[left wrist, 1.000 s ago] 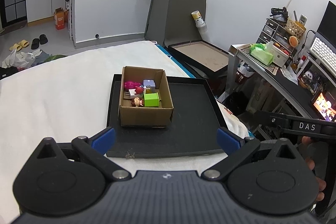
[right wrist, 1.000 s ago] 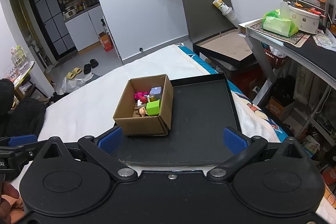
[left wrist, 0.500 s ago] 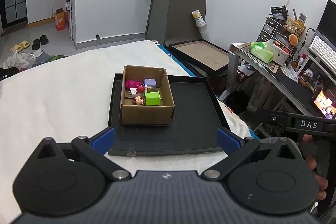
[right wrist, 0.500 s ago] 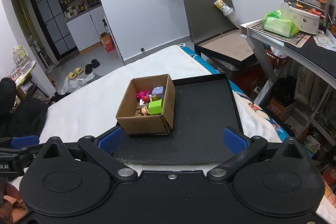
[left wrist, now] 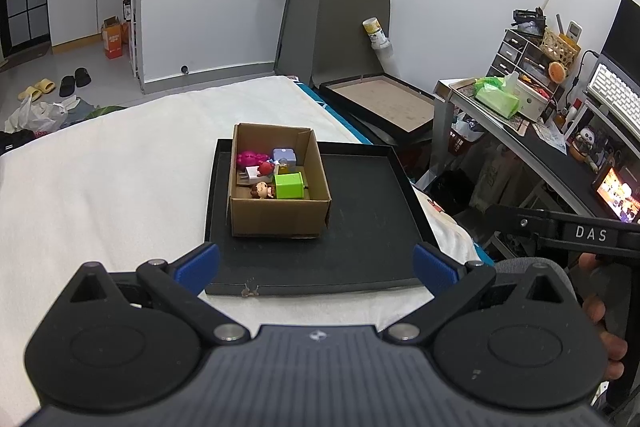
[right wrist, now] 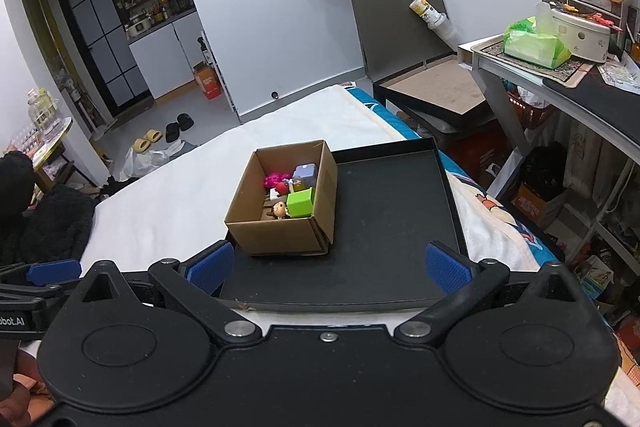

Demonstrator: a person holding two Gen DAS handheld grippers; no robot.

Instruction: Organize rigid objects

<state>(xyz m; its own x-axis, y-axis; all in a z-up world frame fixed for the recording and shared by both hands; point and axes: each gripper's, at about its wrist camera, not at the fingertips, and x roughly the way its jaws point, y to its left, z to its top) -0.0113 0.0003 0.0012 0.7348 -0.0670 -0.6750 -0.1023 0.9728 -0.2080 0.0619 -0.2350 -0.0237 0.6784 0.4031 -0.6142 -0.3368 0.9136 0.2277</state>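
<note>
one cardboard box (left wrist: 280, 203) beyond left claw (left wrist: 316, 267)

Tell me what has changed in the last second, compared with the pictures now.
Almost nothing changed. Both views drew back a little, so the cardboard box looks slightly farther away. The left gripper and right gripper kept their jaws wide open and took hold of nothing. The box stayed on the black tray, with the green cube and the other small toys lying inside as before.
</note>
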